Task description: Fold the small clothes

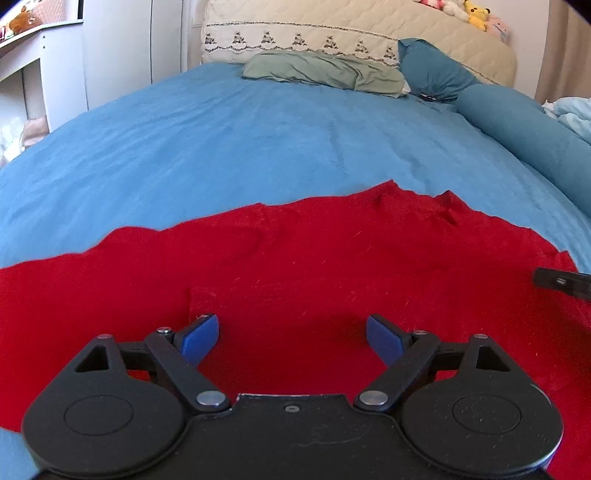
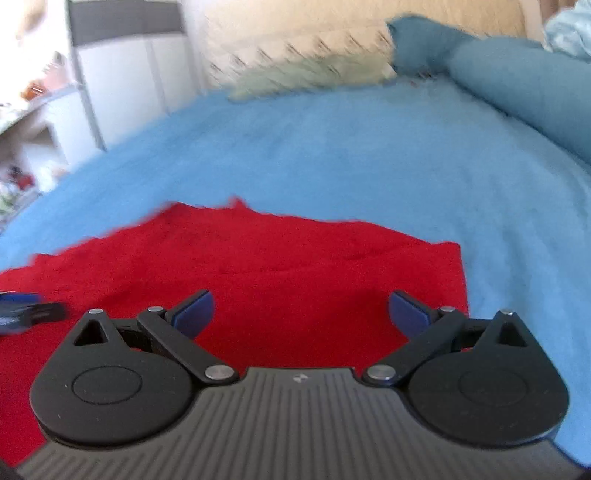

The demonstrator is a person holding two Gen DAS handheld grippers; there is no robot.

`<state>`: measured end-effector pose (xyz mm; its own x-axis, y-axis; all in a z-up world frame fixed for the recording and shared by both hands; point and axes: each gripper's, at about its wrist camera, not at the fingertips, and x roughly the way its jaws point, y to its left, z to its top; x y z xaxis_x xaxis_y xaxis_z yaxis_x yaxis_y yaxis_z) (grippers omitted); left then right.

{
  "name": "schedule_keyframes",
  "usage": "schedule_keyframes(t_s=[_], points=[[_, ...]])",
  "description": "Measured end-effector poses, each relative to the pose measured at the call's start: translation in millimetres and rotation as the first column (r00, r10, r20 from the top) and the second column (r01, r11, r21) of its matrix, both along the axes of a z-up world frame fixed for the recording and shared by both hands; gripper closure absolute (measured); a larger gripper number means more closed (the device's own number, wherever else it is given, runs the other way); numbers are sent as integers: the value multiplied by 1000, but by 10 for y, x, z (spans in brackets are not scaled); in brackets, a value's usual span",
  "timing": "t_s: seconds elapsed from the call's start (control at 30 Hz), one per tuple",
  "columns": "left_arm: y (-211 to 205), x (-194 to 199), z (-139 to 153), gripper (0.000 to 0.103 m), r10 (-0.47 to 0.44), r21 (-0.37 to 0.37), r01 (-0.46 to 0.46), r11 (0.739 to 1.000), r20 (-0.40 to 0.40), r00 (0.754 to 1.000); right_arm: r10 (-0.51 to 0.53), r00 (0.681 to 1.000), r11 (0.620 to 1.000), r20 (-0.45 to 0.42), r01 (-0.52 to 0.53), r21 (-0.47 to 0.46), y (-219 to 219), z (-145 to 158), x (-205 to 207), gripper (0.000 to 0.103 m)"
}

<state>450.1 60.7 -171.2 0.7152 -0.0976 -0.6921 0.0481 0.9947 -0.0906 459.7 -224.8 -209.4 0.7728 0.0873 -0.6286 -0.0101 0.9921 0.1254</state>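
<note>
A: Left gripper [image 1: 292,338] over the red garment [image 1: 295,266], blue pads [image 1: 201,338] spread wide, nothing pinched between them.

B: Same on the right gripper [image 2: 300,314]: held wide apart, only red cloth lying flat beneath the gap.

A: Spread across the blue bedsheet [image 1: 221,140], that garment, far edge ragged and rumpled, small creases near the top right.

B: Seen from the right wrist, though, a straight right-hand edge [image 2: 461,273] and a square corner, just past the right finger. Not shown on the left view.

A: Caught sharply from the left wrist instead: green pillow [image 1: 321,70], teal bolster [image 1: 517,125], plush toys [image 1: 476,14] on the headboard. All smeared and blurry on the other side.

B: And each gripper's tip glimpsed at the other view's edge.
</note>
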Motion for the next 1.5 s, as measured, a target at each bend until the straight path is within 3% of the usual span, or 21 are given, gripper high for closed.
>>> schedule_keyframes(t_s=[0.1, 0.27, 0.4, 0.53, 0.7, 0.83, 0.97, 1.2, 1.4, 1.5], points=[[31, -17, -17, 13, -6, -3, 6, 1000, 2, 1000, -53, 998, 998, 15, 52, 27, -182, -42, 112, 0], [17, 1, 0, 13, -9, 11, 9, 1000, -4, 1000, -55, 998, 998, -24, 54, -34, -163, -8, 186, 0], [43, -18, 175, 13, 32, 1, -32, 999, -14, 999, -37, 999, 999, -22, 37, -28, -100, 226, 41, 0], [95, -230, 602, 13, 68, 0, -68, 998, 52, 996, 10, 998, 1000, 56, -9, -19, 4, 657, -269, 0], [212, -668, 1323, 12, 96, 21, -100, 995, 133, 986, 44, 993, 997, 109, -37, -71, 238, 1260, -708, 0], [483, -1049, 1789, 0, 140, -38, -135, 990, 199, 970, 32, 995, 994, 91, -22, -103, 463, 1668, -966, 0], [943, -1340, 2058, 0, 213, -96, -197, 976, 216, 953, 76, 993, 992, 95, -65, -111, 775, 1901, -1231, 0], [1885, -1658, 1918, 0, 372, -117, -355, 927, 187, 909, 169, 982, 983, 80, -162, -84, 1427, 1894, -1505, 0], [2737, -1792, 1282, 0, 523, -78, -517, 852, 116, 844, 205, 978, 978, 40, -203, -41, 1904, 1576, -1483, 0], [3102, -1796, 920, 4, 572, -108, -564, 819, 67, 818, 200, 980, 980, 17, -200, -21, 2057, 1397, -1416, 0]])
